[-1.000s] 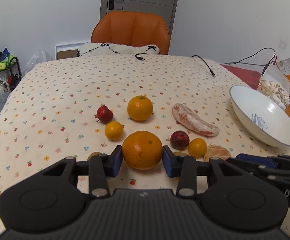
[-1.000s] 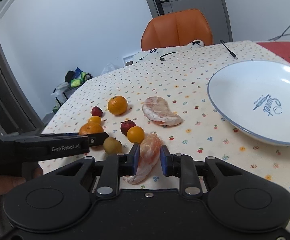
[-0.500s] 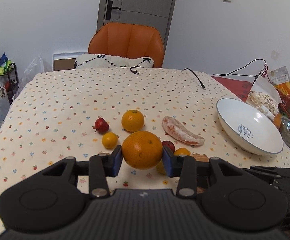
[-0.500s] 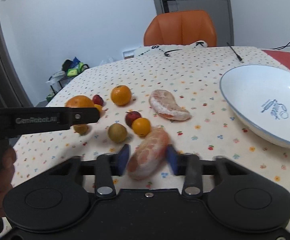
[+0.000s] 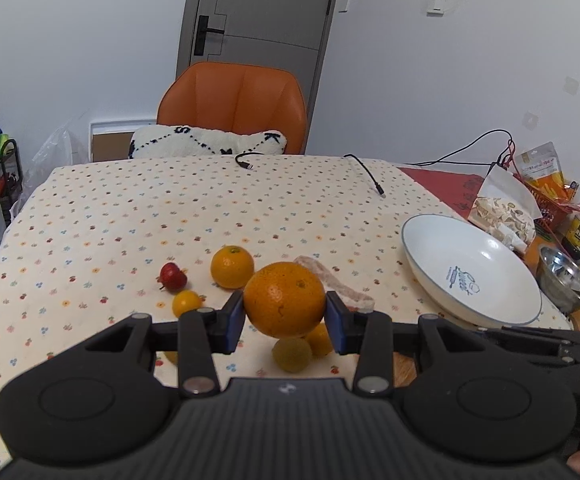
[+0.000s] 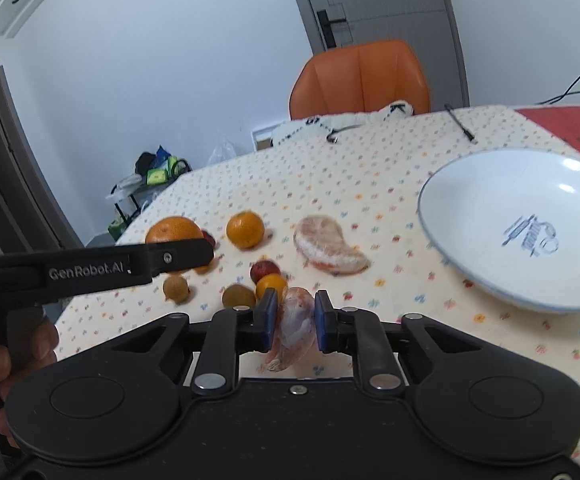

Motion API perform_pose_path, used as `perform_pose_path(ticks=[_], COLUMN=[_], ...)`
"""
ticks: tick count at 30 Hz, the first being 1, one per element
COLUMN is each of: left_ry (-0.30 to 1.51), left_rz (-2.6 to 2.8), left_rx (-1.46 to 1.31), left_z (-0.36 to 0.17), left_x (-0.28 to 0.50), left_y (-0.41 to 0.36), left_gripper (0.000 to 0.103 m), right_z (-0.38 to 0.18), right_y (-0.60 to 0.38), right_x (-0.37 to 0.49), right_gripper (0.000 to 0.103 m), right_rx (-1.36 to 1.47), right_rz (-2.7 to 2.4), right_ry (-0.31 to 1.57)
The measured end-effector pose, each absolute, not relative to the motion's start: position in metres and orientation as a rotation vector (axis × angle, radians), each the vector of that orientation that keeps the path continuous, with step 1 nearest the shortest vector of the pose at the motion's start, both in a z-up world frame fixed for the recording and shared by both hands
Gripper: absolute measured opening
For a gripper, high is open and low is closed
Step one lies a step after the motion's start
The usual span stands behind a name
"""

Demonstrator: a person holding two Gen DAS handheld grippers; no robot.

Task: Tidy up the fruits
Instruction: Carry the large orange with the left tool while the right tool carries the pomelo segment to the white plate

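The left gripper (image 5: 285, 317) clamps a large orange (image 5: 284, 299) between its blue pads, held clear above the surface (image 5: 130, 216). The right gripper (image 6: 295, 321) has just been closing and now pinches a peeled pomelo segment (image 6: 295, 326), which stands nearly upright between its pads. Just beyond the right gripper sit a brownish round fruit (image 6: 238, 295), a small orange fruit (image 6: 270, 283) and a dark red fruit (image 6: 265, 269), bunched together and touching. Farther out lie a second pomelo segment (image 6: 329, 246) and a medium orange (image 6: 245, 229). The left gripper's arm crosses the left of the right wrist view, partly hiding another brownish fruit (image 6: 176, 289). A white bowl (image 6: 489, 184) sits empty near the surface's right edge, well apart from the fruit
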State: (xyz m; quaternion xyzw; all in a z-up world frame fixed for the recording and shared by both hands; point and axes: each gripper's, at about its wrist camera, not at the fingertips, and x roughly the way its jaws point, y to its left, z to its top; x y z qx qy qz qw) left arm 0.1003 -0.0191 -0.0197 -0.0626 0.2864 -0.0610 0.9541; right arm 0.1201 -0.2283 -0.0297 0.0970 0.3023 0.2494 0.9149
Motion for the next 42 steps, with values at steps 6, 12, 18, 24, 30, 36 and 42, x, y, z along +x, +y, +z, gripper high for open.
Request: perform_pose_path(ticks=[6, 12, 18, 24, 30, 36, 42], left_ry=[0.564, 0.548, 0.538, 0.535, 0.531, 0.536, 0.548], left_rz=[-0.147, -0.181, -0.215, -0.245, -0.274, -0.298, -0.322], left_rx=[-0.125, -0.118, -0.113, -0.106, -0.093, -0.09, -0.082], left_z=[-0.013, -0.006, -0.001, 0.001, 0.004, 0.002, -0.003], left_x=[0.106, 0.113, 0.121, 0.128, 0.136, 0.143, 0.152], left_y=[-0.03, -0.044, -0.061, -0.077, -0.095, -0.111, -0.127], left_gripper=[0.041, 0.041, 0.041, 0.041, 0.041, 0.041, 0.041], right_z=[-0.015, -0.006, -0.004, -0.003, -0.002, -0.003, -0.011], right_y=[-0.244, -0.263, -0.281, -0.295, -0.315, -0.337, -0.357], right_x=[0.123, 0.128, 0.131, 0.13, 0.133, 0.139, 0.145], right_gripper=[0.018, 0.018, 0.018, 0.017, 0.017, 0.017, 0.017], right_rx=[0.203, 0.211, 0.216, 0.216, 0.225, 0.239, 0.249], right_rz=[0.49, 0.449, 0.406, 0.372, 0.336, 0.286, 0.232], right_ry=[0.57, 0.535, 0.516, 0.501, 0.483, 0.479, 0.49])
